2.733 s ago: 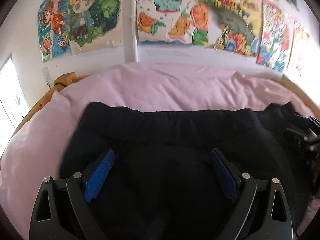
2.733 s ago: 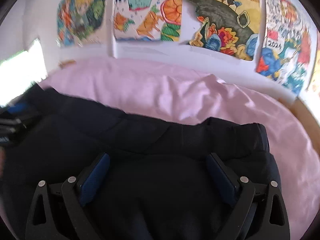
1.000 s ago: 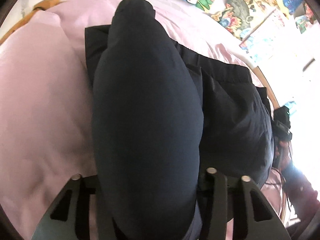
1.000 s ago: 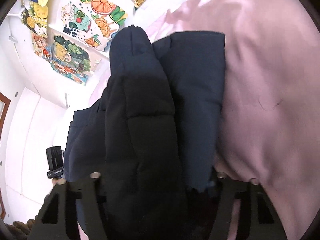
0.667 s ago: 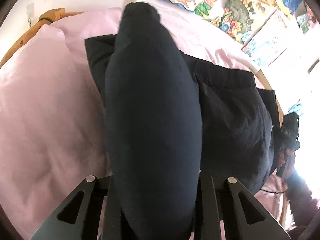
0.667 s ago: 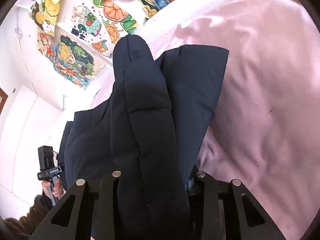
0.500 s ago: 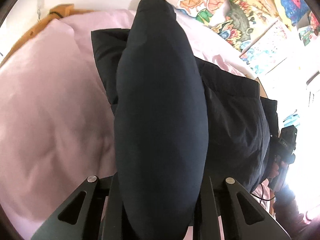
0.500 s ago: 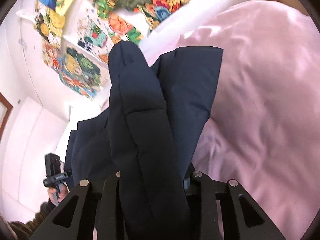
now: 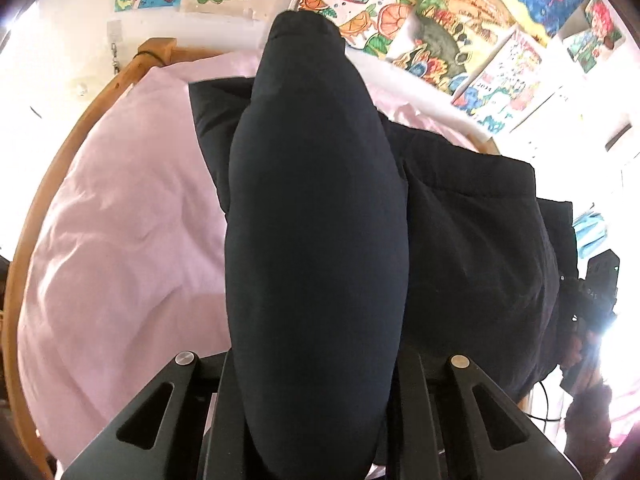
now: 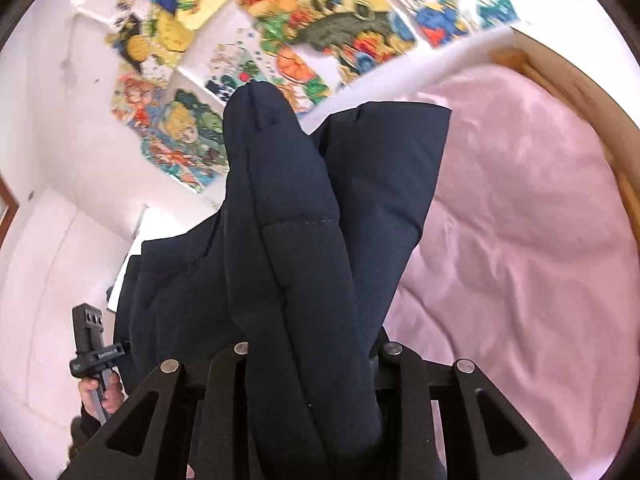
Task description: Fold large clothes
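Pink bedding (image 9: 120,248) is seen spread beneath a dark navy padded garment (image 9: 316,240), which is held up from it at two points. In the left wrist view a thick, rounded fold of the garment is gripped by the left gripper (image 9: 316,364), whose jaws are clamped against the fabric on both sides; the fold fills the middle of the view and runs lengthwise straight away from the camera, ending in a blunt tip in front of the wall. In the right wrist view a second bunched fold, with a stitched quilting seam across it, is likewise clenched by the right gripper (image 10: 312,352) and is pointed up and away along the fingers. Between the two grips the remainder of the garment is seen sagging, with a flat, square-cornered panel (image 10: 392,168) hanging to the right of the right-hand fold. The fabric is matte, puffy and without visible print.

The bedding is rumpled and is bounded by a curved wooden bed frame (image 9: 80,120). Behind it a white wall is covered with bright children's drawings (image 9: 452,36) of fish, fruit and cartoon figures. The left gripper's handle (image 10: 94,344), grasped by a hand, is visible at the lower left of the right wrist view.
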